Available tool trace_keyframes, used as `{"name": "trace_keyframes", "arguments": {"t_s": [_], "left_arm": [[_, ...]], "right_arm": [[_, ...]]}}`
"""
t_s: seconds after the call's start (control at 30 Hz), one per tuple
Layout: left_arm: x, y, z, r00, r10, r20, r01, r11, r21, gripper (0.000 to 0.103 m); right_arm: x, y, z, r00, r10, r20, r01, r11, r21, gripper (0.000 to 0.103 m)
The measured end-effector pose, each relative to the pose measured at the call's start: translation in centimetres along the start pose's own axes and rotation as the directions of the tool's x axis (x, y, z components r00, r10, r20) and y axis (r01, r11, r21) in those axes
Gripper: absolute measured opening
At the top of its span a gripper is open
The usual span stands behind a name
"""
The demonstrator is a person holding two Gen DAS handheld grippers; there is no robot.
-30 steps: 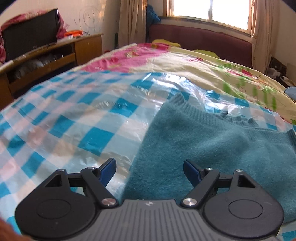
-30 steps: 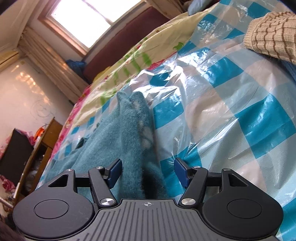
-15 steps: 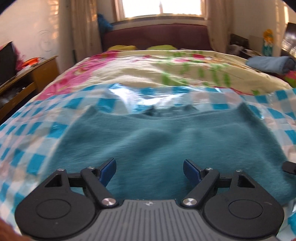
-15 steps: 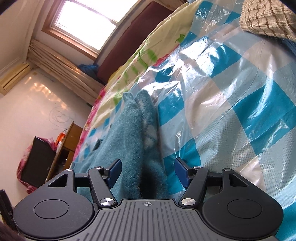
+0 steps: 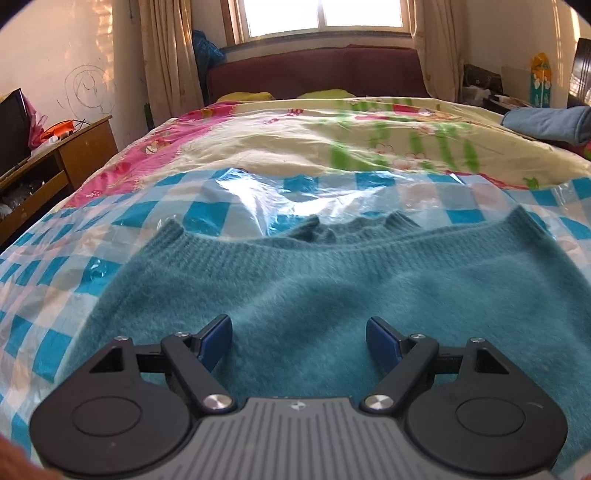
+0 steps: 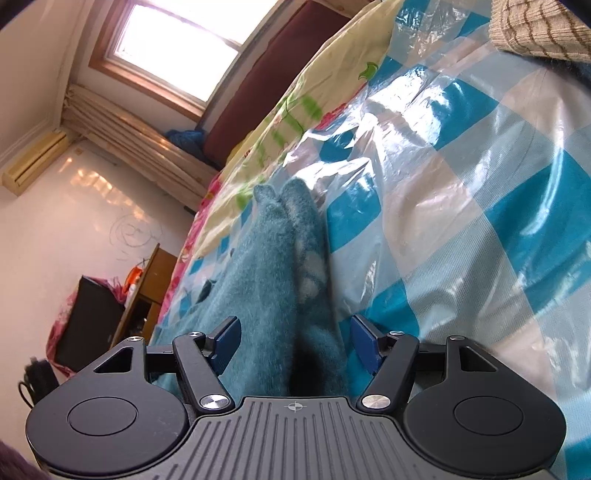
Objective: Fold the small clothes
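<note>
A fuzzy teal knit sweater (image 5: 332,291) lies flat on the blue-and-white checked plastic sheet (image 5: 92,236) that covers the bed. In the left wrist view its ribbed hem runs across the middle, and my left gripper (image 5: 299,341) hovers open over the near part of the fabric, blue pads apart. In the right wrist view the same sweater (image 6: 273,266) shows as a folded edge stretching away from me. My right gripper (image 6: 295,341) stands open astride that edge, pads not pressing on it.
A tan striped knit garment (image 6: 543,29) lies at the top right of the sheet. A flowered bedspread (image 5: 332,144) lies beyond the sheet, with a dark red headboard (image 5: 314,74) under the window. A wooden cabinet (image 5: 55,155) stands left of the bed; folded blue cloth (image 5: 550,123) lies at right.
The left gripper swung from the sweater's left edge to a spot over its middle, now facing the headboard. The right view rolled slightly; its jaws stayed apart over the folded edge.
</note>
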State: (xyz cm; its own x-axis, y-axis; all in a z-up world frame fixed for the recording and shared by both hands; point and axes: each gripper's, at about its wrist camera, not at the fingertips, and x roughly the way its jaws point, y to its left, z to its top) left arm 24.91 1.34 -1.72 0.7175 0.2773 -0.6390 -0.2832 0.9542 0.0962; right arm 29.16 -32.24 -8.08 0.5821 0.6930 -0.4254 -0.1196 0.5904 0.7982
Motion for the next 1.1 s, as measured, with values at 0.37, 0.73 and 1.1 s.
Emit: {"name": "trace_keyframes", "arguments": {"t_s": [0.37, 0.73, 1.1], "left_arm": [[4.0, 1.0, 2.0, 0.999, 0.013, -0.041, -0.015, 0.999, -0.036, 0.085], [4.6, 1.2, 3.1, 0.998, 0.062, -0.033, -0.062, 0.998, -0.019, 0.085], [5.5, 1.2, 1.4, 0.986, 0.147, 0.081, -0.154, 0.984, 0.093, 0.087]], "right_arm": [[3.2, 0.7, 2.8, 1.0, -0.003, -0.031, 0.002, 1.0, -0.019, 0.07], [4.7, -0.1, 2.8, 0.993, 0.099, -0.066, -0.102, 0.993, -0.052, 0.044], [4.4, -2.2, 2.6, 0.983, 0.173, -0.063, -0.168, 0.982, 0.081, 0.029]]}}
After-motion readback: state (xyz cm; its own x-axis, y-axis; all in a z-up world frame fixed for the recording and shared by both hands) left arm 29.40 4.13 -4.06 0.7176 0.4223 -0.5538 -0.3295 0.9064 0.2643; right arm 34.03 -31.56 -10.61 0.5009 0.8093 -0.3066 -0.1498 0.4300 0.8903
